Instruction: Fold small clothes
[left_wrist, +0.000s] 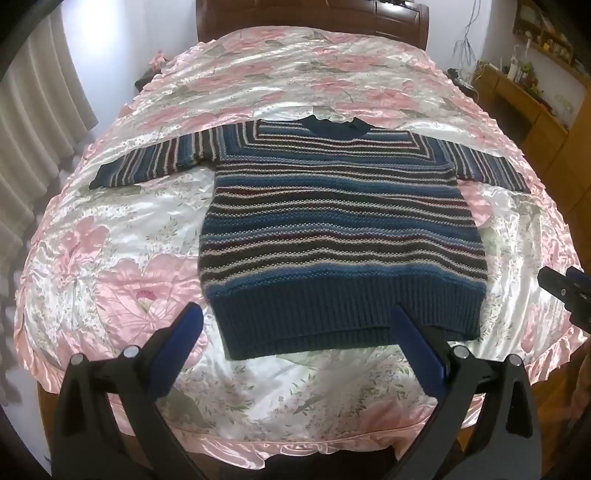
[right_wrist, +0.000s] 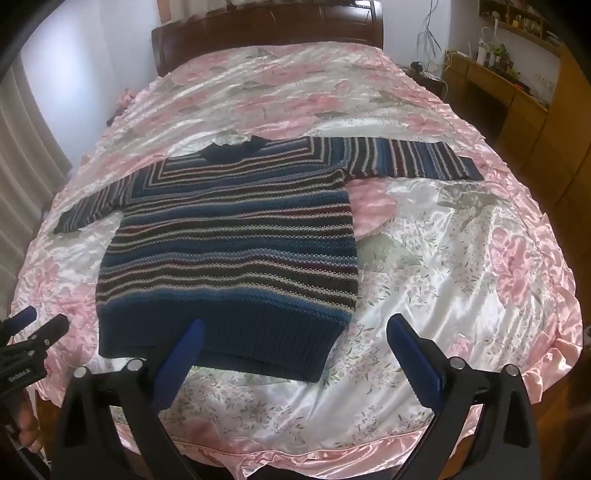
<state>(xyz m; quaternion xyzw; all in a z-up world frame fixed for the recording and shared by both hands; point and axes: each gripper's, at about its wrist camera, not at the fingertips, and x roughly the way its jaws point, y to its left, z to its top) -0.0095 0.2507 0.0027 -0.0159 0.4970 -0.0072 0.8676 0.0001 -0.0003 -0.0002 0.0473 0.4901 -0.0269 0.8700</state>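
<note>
While sweater (left_wrist: 343, 229) lies flat on bed (left_wrist: 110, 229) | left hand-held gripper (left_wrist: 295, 325) released | right hand-held gripper (right_wrist: 295, 332) released

The sweater (left_wrist: 343, 229) lies flat on the bed (left_wrist: 110, 258), hem twd the foot edge, collar twd the headboard (left_wrist: 314, 18) — sleeves spread out to the L and R edges. The left gripper (left_wrist: 295, 321) hovers over the hem's L part; the right gripper (right_wrist: 295, 332) over the hem's R corner. A desk (right_wrist: 491, 88) stands beyond the bed's R edge.
</note>
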